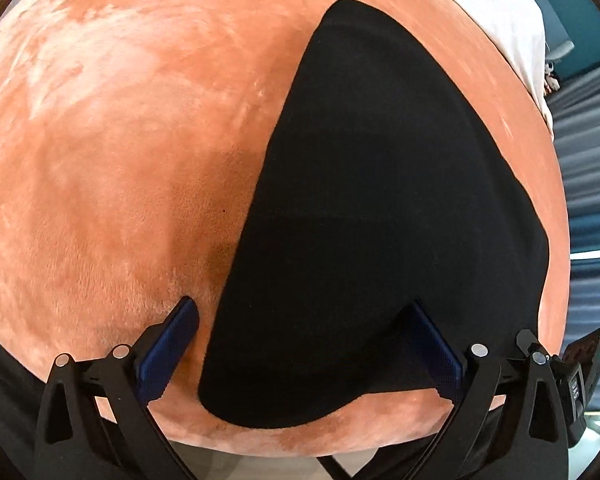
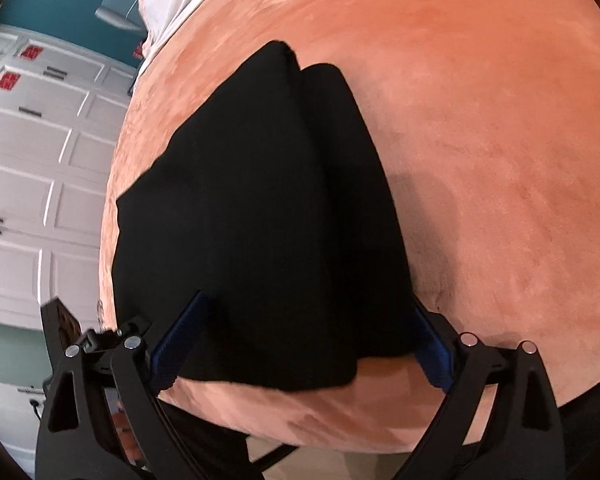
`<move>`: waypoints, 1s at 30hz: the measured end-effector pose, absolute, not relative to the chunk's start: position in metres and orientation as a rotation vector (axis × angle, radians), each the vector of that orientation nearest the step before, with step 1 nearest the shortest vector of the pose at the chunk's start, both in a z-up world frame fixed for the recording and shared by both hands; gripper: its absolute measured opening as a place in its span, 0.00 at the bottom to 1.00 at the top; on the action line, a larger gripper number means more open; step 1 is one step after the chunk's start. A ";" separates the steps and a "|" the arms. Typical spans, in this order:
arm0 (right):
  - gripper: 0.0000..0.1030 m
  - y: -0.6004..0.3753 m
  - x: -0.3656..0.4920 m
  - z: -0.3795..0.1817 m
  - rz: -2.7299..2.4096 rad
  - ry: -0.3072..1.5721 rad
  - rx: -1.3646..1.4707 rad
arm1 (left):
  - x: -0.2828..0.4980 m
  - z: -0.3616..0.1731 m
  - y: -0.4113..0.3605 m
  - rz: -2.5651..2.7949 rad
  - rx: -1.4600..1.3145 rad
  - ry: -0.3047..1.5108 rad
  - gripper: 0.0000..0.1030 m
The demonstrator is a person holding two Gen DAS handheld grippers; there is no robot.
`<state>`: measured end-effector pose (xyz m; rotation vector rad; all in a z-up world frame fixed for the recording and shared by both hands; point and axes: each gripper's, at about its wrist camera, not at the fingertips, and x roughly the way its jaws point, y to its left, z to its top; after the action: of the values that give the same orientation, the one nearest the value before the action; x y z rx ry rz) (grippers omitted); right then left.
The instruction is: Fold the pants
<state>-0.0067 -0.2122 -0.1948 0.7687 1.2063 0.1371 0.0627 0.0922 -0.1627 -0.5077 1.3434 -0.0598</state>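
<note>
The pants (image 1: 364, 208) are matt black cloth; the orange blanket (image 1: 120, 160) under them looks soft, plush and brushed unevenly.

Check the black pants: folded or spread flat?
Folded: the pants lie doubled, one leg over the other, on the orange blanket.

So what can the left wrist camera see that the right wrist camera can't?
Only the left wrist view shows grey striped curtains at its right edge. Only the right wrist view shows white panelled cupboard doors with red stickers. Both show the black pants lying on the fuzzy orange blanket, a white sheet beyond, and an open hand-held gripper near the pants' edge.
</note>
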 end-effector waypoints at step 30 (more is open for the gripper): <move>0.45 -0.236 -0.027 -0.207 0.211 1.157 0.996 | 0.050 -0.172 0.112 -0.275 -0.807 1.387 0.64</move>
<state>-0.0270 -0.2358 -0.2074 0.9959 1.1569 0.2115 0.0496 0.1120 -0.1717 -0.8067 1.3870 -0.2750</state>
